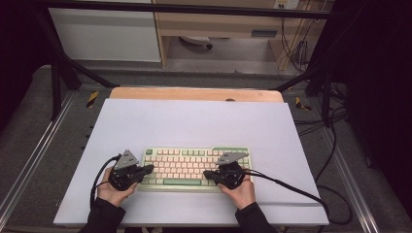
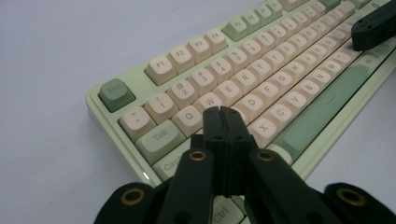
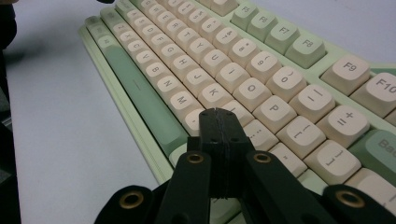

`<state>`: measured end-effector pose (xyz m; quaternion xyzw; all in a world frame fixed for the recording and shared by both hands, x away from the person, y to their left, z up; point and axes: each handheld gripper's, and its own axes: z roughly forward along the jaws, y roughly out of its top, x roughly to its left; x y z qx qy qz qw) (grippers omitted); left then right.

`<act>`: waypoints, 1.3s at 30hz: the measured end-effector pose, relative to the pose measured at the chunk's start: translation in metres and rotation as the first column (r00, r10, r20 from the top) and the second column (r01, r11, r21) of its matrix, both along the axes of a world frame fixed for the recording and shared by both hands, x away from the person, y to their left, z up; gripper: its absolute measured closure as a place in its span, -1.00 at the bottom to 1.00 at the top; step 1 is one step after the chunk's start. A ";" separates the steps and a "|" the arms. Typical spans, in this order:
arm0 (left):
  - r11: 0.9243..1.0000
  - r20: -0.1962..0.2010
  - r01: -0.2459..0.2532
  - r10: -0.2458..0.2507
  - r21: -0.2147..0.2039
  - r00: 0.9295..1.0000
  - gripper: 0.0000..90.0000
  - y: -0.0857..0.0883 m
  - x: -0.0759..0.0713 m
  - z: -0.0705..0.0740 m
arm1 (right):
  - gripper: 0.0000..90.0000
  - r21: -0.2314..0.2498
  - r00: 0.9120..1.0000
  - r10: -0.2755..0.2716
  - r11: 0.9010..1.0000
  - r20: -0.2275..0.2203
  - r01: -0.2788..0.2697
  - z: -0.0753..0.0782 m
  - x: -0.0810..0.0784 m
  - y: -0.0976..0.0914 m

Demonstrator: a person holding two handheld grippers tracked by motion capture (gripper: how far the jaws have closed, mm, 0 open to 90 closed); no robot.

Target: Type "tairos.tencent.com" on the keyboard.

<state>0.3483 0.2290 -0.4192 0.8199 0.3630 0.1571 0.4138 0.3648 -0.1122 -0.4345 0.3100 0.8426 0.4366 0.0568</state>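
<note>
A green and cream keyboard (image 1: 194,167) lies near the front middle of the white table sheet. My left gripper (image 1: 149,168) is shut, its tip over the keyboard's left end; in the left gripper view the closed jaws (image 2: 222,112) hover above the A and S keys of the keyboard (image 2: 261,70). My right gripper (image 1: 206,174) is shut too, tip over the right half of the bottom rows. In the right gripper view its joined jaws (image 3: 217,113) sit above the keys near the comma and L on the keyboard (image 3: 243,65). Nothing is held in either.
The white sheet (image 1: 194,121) covers a wooden table whose bare edge (image 1: 194,93) shows at the back. Black cables (image 1: 291,187) trail from the grippers across the sheet. A black frame and floor cables stand around the table.
</note>
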 end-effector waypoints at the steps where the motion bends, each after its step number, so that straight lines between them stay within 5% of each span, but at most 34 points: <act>1: 1.000 -0.001 0.001 -0.001 0.000 1.000 1.00 0.000 0.000 0.000 | 1.00 -0.001 1.000 0.002 1.000 0.002 -0.002 0.000 0.000 0.000; 12: 1.000 -0.002 0.002 -0.002 0.001 1.000 1.00 0.000 0.000 -0.001 | 1.00 0.007 1.000 -0.005 1.000 0.006 0.005 0.002 0.000 -0.001; 21: 1.000 0.002 0.004 -0.004 -0.004 1.000 1.00 -0.002 -0.001 0.002 | 1.00 0.016 0.999 -0.020 1.000 0.044 0.019 0.015 -0.001 -0.013; 39: 1.000 -0.005 0.022 -0.022 0.003 1.000 1.00 -0.015 -0.001 0.003 | 1.00 0.031 0.997 -0.060 0.998 0.053 0.058 0.017 -0.005 -0.042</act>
